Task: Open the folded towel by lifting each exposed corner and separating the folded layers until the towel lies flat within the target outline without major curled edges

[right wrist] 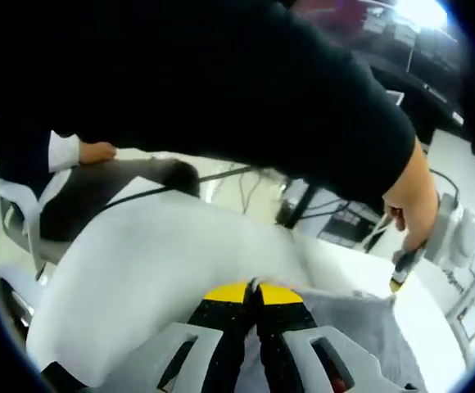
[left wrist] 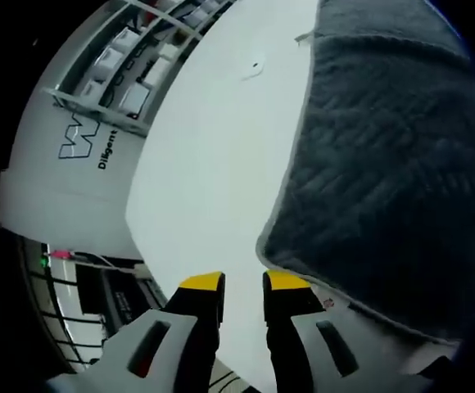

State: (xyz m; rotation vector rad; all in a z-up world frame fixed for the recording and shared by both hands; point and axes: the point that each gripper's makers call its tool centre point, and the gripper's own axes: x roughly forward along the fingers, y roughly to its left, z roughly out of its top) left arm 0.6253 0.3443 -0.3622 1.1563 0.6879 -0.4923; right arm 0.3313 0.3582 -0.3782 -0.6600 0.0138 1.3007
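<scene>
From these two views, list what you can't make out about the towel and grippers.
- Towel: far side cut off by the left gripper view's edge; no target outline discernible.
- Right gripper: jaws together over the towel edge; whether they pinch cloth is hidden.
- Left gripper: small, under the person's hand; jaws unreadable there.

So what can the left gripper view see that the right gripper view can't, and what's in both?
Left gripper view: its own gripper, jaws apart, by the towel's edge, and a white panel with lettering.

Right gripper view: its own gripper, jaws shut at the towel's edge, a dark sleeve overhead, and a hand holding the other gripper.

Both: grey towel, white table.
</scene>
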